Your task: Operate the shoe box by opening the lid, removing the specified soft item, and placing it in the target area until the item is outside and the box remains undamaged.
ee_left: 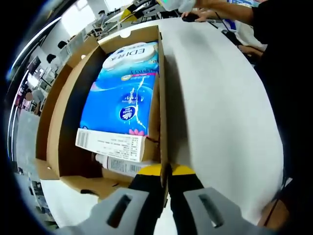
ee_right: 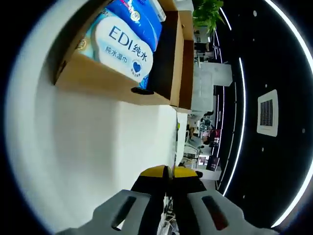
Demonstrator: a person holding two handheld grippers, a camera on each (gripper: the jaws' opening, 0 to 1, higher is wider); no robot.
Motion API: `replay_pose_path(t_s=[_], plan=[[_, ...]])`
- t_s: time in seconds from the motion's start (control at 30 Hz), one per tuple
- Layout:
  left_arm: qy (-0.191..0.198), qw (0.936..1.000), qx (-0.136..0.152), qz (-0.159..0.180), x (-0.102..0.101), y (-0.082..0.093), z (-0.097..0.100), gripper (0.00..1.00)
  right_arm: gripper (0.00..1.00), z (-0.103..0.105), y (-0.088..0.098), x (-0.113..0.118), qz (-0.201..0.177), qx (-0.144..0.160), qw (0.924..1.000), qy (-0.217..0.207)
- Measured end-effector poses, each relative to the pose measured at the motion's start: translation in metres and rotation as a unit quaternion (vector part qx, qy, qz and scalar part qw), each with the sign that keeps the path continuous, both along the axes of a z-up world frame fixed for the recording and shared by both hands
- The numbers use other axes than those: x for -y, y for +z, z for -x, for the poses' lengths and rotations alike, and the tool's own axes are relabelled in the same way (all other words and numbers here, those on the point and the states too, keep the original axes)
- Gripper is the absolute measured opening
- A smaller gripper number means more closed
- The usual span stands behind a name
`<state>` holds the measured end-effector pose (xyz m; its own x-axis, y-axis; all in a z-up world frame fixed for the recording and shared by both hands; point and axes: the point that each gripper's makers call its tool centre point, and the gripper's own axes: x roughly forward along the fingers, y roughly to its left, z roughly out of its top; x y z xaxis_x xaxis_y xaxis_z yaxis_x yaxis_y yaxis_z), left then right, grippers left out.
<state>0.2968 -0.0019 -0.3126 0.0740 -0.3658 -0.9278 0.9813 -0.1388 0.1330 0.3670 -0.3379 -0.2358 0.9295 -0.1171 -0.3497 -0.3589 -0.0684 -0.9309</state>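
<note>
Yellow tips mark my left gripper (ee_left: 166, 170), and its fingers are pressed together around the thin cardboard side wall of the shoe box (ee_left: 162, 88), right at the box's near corner. The wall runs straight away from my fingers up the middle of the left gripper view. Just beyond the tips, inside the open box, lie a white carton with a barcode label (ee_left: 110, 144) and a white labelled item (ee_left: 123, 165) tucked under it. Behind them, the soft item, a blue pack of wet wipes (ee_left: 122, 98), fills most of the box, with its white label panel at the far end. The box's brown lid flap (ee_left: 49, 107) stands open along the far side. The box sits on a white tabletop (ee_left: 220, 98), and at the table's far edge a person's arm (ee_left: 230, 10) reaches in.

My right gripper (ee_right: 168, 171) hangs over bare white tabletop (ee_right: 88, 156) with its yellow-tipped fingers clenched together on nothing. Well beyond them, the shoe box (ee_right: 107, 81) rests on the tabletop, the wipes pack (ee_right: 124, 46) inside it showing its white panel above the rim. Farther off, a green plant (ee_right: 208, 14) and a dark ceiling with light strips (ee_right: 239, 98).
</note>
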Motion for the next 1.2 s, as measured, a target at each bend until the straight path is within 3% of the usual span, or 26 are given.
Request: replay_pose_path(t_s=[0.5, 0.77, 0.87, 0.93, 1.2], plan=[[-0.001, 1.0, 0.0, 0.003, 0.001, 0.0, 0.0, 0.03, 0.01, -0.007, -0.041, 0.016, -0.005, -0.043, 0.9991, -0.007], [-0.005, 1.0, 0.002, 0.003, 0.001, 0.0, 0.0, 0.03, 0.01, -0.006, -0.056, 0.01, -0.008, -0.067, 0.9977, -0.004], [-0.005, 1.0, 0.001, 0.003, 0.001, 0.0, 0.0, 0.03, 0.01, -0.008, -0.066, 0.012, -0.01, -0.081, 0.9967, -0.005], [-0.005, 1.0, 0.001, 0.004, 0.001, 0.0, 0.0, 0.03, 0.01, -0.004, -0.078, 0.009, -0.037, -0.107, 0.9936, -0.007], [-0.006, 1.0, 0.001, 0.004, 0.001, 0.0, 0.001, 0.03, 0.01, -0.004, -0.086, 0.011, -0.03, -0.117, 0.9927, -0.006]])
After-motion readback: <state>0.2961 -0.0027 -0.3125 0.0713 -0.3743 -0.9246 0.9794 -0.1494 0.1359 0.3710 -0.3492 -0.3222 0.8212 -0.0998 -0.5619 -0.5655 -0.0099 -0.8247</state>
